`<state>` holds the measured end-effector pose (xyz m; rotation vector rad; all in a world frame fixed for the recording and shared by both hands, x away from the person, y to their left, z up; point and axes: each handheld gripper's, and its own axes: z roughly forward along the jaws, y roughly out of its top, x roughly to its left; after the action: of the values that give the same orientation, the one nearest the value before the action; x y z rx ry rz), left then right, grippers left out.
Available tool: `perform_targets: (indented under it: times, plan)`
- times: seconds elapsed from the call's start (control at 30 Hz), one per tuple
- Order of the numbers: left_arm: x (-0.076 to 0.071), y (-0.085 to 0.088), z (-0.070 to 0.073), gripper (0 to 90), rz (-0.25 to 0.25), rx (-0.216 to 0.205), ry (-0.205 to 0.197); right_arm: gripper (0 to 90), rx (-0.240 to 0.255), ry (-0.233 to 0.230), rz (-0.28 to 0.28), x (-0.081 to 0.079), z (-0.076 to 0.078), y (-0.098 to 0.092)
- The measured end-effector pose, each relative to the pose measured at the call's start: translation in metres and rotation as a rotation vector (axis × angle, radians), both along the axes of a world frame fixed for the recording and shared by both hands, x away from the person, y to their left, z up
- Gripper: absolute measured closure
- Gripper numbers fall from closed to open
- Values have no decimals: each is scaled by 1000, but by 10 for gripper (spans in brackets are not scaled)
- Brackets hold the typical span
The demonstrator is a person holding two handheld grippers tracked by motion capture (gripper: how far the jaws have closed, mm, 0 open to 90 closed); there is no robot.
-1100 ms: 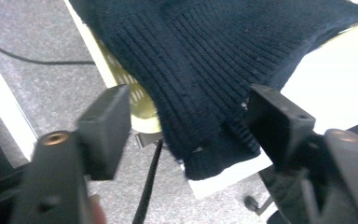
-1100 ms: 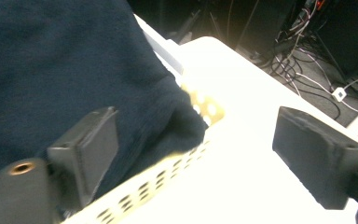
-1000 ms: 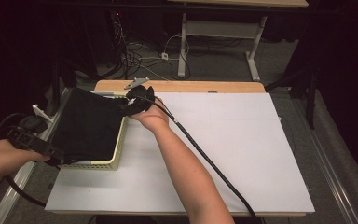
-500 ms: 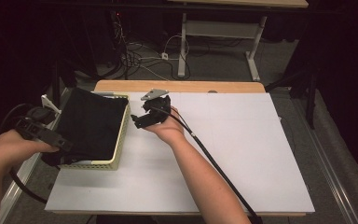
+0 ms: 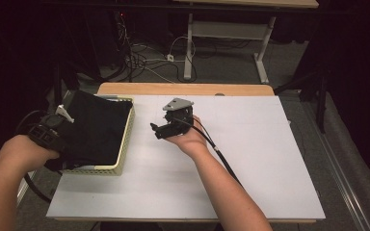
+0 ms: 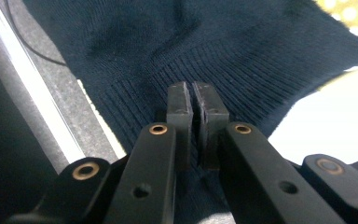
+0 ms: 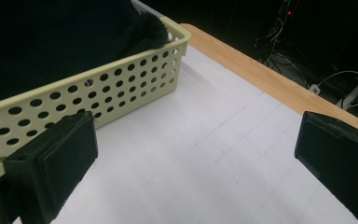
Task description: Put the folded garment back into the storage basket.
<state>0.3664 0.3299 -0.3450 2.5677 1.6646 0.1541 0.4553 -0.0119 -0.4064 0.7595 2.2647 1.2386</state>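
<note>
High view first: a person stands at a white table (image 5: 250, 163) with a pale yellow perforated basket (image 5: 125, 144) at its left side, and a dark knitted garment (image 5: 96, 127) lies in that basket, spilling over the basket's left rim toward the table edge. The left gripper (image 5: 53, 139) sits at the garment's near left corner, held in the left hand (image 5: 21, 151). Left gripper view shows its jaws having just been closing; the two pads now stand almost together, and the ribbed hem of the garment (image 6: 135, 93) lies right under and around them, though I cannot tell for certain whether a fold of knit is pinched in the narrow slit. The right gripper (image 5: 166, 129), carried in the right hand (image 5: 190, 142), hovers over bare table just beside the basket's right wall, apart from it, its cable trailing back along the forearm. Right gripper view has its jaws spread wide with nothing between them, looking past the basket's holed wall (image 7: 98, 93) and the wooden strip (image 7: 270, 84) along the table's far edge.
</note>
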Motion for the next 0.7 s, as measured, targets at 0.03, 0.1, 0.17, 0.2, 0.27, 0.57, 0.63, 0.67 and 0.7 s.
perform_targets:
  times: [0.03,0.1,0.17,0.2,0.27,0.57,0.63,0.67,0.7]
  plan:
    - [1,1,-5,859,6,3,10,0,0,-2,0,-1,-1,-2]
    - [3,3,-13,860,15,11,29,1,3,-3,-3,-4,-2,-6]
    - [5,5,-19,860,19,5,34,0,7,-3,-6,-7,-4,-11]
    - [6,5,-20,860,23,3,39,0,9,-13,-6,-9,-5,-15]
    - [7,7,-25,860,33,-1,44,0,13,-8,-12,-12,-6,-20]
    - [18,11,-40,860,41,1,67,0,31,-39,-36,-24,-8,-49]
    - [21,11,-45,860,46,1,72,0,31,-43,-43,-26,-10,-54]
    - [23,11,-47,860,45,4,75,1,35,-41,-47,-27,-11,-57]
    - [25,11,-50,860,47,4,77,0,37,-38,-50,-28,-12,-59]
